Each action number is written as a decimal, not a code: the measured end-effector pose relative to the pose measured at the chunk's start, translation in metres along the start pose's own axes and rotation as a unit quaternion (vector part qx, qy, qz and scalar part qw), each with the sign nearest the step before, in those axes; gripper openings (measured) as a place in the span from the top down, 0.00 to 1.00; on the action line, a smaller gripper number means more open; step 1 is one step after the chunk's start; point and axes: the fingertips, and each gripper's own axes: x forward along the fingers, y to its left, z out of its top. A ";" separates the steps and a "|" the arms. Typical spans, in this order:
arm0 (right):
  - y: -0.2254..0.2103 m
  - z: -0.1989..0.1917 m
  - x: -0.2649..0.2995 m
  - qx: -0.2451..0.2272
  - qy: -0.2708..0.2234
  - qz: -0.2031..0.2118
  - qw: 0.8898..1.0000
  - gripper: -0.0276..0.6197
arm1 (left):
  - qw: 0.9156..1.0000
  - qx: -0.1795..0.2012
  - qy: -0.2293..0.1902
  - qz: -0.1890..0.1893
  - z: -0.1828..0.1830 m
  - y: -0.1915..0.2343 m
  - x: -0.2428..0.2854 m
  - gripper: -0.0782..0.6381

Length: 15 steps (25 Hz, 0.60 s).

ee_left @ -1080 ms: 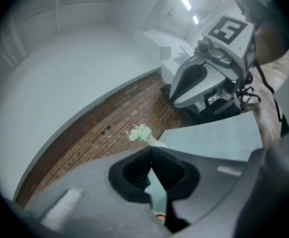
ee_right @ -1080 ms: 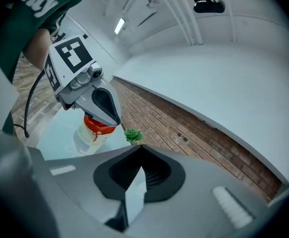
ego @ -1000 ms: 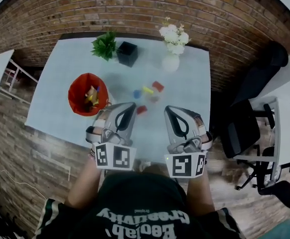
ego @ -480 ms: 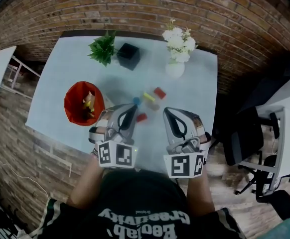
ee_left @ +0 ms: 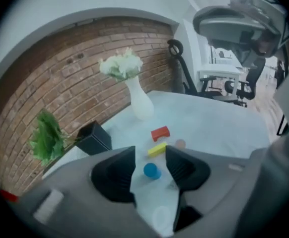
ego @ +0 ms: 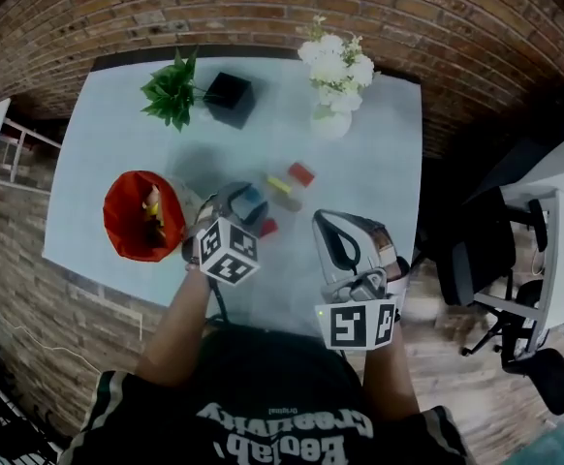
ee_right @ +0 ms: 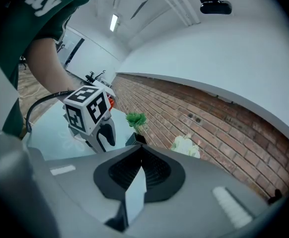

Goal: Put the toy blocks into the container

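Observation:
A red container point(ego: 122, 223) with several blocks inside stands at the table's left. Loose blocks lie mid-table: a blue one point(ego: 255, 202), a yellow bar point(ego: 279, 185), a red block point(ego: 301, 173) and a small red piece point(ego: 267, 228). My left gripper point(ego: 237, 201) tips down over the blue block. In the left gripper view its jaws point(ee_left: 150, 158) are opening, with the blue block point(ee_left: 151, 170) lying on the table in the gap, not pressed. The yellow bar point(ee_left: 157, 149) and red block point(ee_left: 160, 133) lie beyond it. My right gripper point(ego: 332, 225) hovers near the front edge, shut point(ee_right: 141, 151) and empty.
A white vase of flowers point(ego: 332, 114) stands at the table's back, with a green plant point(ego: 171, 93) and a black box point(ego: 229, 98) to its left. A small tan piece point(ee_left: 180, 144) lies beside the yellow bar. Office chairs point(ego: 476, 250) stand to the right, off the table.
My left gripper has moved forward and tipped down over the blue block, and its jaws have parted. The right gripper has hardly moved.

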 end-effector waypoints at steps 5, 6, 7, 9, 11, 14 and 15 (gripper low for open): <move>0.000 -0.020 0.008 0.004 0.027 0.005 1.000 0.95 | 0.997 -0.034 0.043 -0.047 -0.028 0.004 0.043 0.60; 0.000 -0.023 0.009 0.003 0.032 0.006 0.999 0.95 | 0.997 -0.035 0.049 -0.053 -0.032 0.004 0.050 0.60; 0.000 -0.026 0.010 0.002 0.037 0.007 0.999 0.95 | 0.996 -0.036 0.056 -0.059 -0.036 0.003 0.056 0.60; 0.001 -0.031 0.011 0.001 0.045 0.011 0.999 0.95 | 0.994 -0.043 0.068 -0.069 -0.044 0.000 0.067 0.60; 0.002 -0.036 0.012 0.000 0.052 0.013 0.999 0.95 | 0.993 -0.054 0.074 -0.073 -0.049 0.000 0.072 0.69; 0.000 -0.043 0.013 0.002 0.059 0.012 0.998 0.95 | 0.992 -0.057 0.076 -0.078 -0.049 0.000 0.075 0.69; -0.001 -0.044 0.014 0.003 0.060 0.010 0.998 0.95 | 0.992 -0.057 0.076 -0.080 -0.049 0.000 0.074 0.69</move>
